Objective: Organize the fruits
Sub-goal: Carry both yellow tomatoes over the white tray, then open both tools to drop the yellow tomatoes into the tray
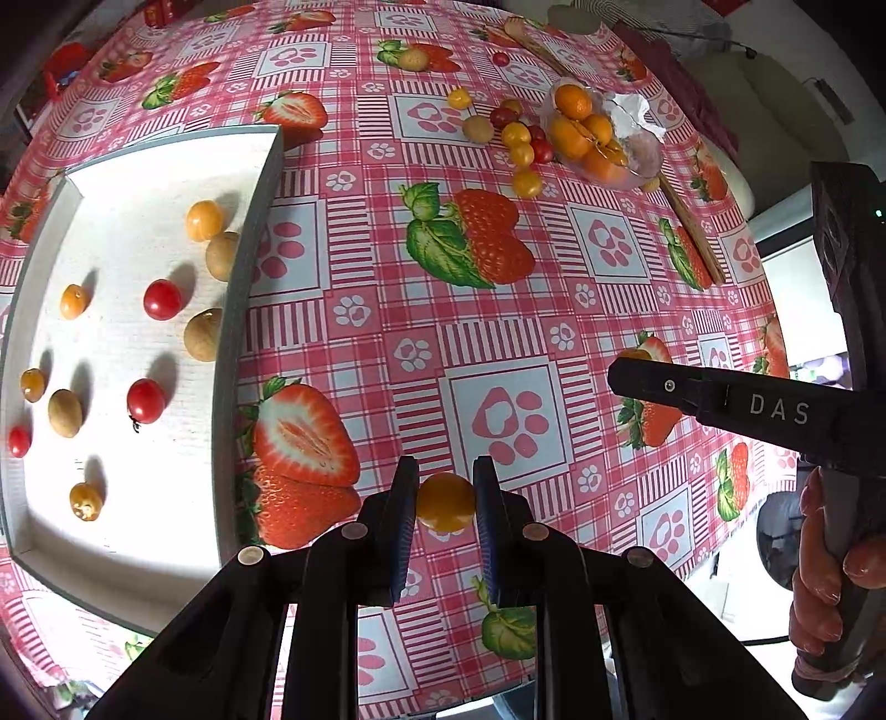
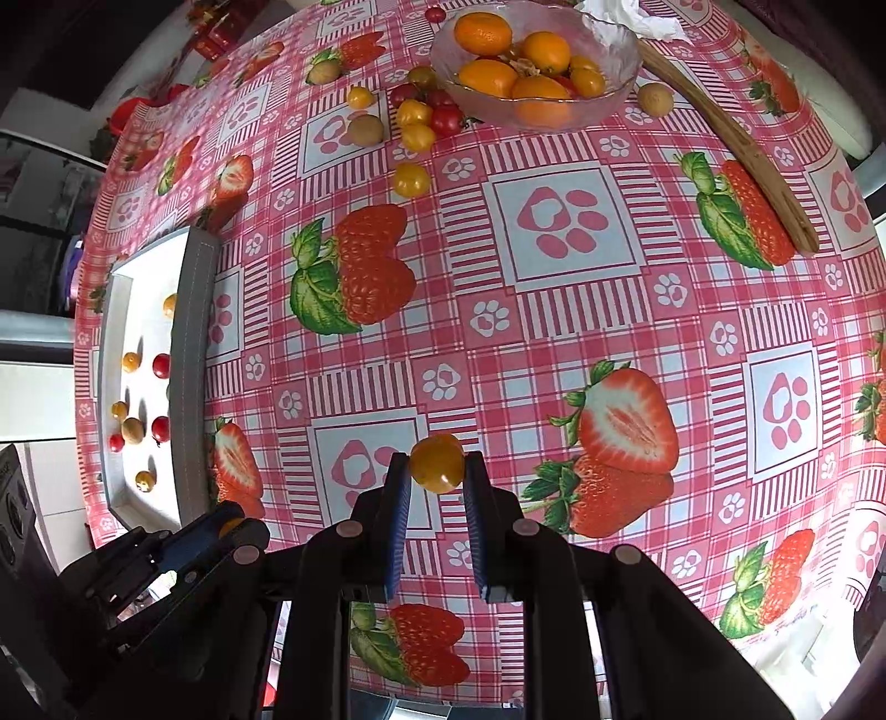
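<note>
My left gripper [image 1: 446,487] is shut on a small yellow-orange fruit [image 1: 446,503], held above the tablecloth just right of the white tray [image 1: 243,310]. My right gripper [image 2: 437,471] is shut on another yellow-orange fruit [image 2: 437,463] over the table's middle. The tray holds several red tomatoes, yellow fruits and brown longans; it also shows in the right wrist view [image 2: 191,376]. A glass bowl [image 2: 603,94] of oranges stands at the far side, also in the left wrist view [image 1: 637,166]. Loose small fruits [image 2: 421,119] lie left of the bowl.
A wooden stick [image 2: 736,149] lies right of the bowl. Crumpled white paper [image 2: 631,19] sits behind the bowl. The right gripper's body [image 1: 775,410] shows at the right of the left wrist view. The left gripper [image 2: 221,531] shows at lower left in the right wrist view.
</note>
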Demonstrator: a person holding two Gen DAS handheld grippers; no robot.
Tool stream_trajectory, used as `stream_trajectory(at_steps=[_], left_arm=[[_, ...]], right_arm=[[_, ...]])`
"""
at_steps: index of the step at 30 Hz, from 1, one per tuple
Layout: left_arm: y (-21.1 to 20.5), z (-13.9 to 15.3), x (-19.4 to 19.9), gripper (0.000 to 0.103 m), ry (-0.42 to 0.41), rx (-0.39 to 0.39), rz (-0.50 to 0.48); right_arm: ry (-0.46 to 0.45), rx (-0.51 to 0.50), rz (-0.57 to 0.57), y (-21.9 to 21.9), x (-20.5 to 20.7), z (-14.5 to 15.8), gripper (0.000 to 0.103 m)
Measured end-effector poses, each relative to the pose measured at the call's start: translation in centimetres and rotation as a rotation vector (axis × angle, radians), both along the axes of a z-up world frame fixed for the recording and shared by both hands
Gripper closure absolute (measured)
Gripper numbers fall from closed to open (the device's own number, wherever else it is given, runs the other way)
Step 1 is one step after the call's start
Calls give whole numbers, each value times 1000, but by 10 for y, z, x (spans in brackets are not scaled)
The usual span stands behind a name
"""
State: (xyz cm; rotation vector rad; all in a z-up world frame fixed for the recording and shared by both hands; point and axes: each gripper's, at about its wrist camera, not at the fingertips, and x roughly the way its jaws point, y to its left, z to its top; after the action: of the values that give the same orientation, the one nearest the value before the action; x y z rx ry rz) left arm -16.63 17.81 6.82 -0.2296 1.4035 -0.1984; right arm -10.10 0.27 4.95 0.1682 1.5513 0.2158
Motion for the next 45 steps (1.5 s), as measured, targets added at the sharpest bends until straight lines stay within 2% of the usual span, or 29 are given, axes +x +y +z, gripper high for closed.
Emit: stream_trajectory(at_steps=[16, 23, 31, 38, 45], left_arm=[[92, 17, -17, 81, -43, 25, 146], [158, 13, -33, 81, -40, 83, 258], [219, -11, -38, 81, -1, 179, 349], [230, -35, -32, 81, 38, 213, 339], [223, -44, -31, 81, 48, 247, 298]], right_arm=[[-32, 18, 135, 93, 3, 21, 82], [-30, 32, 218, 151, 0, 20, 82], [1, 46, 299, 219, -3, 4, 82], [15, 19, 340, 261, 6, -19, 82], [38, -34, 356, 281, 13, -44, 81]])
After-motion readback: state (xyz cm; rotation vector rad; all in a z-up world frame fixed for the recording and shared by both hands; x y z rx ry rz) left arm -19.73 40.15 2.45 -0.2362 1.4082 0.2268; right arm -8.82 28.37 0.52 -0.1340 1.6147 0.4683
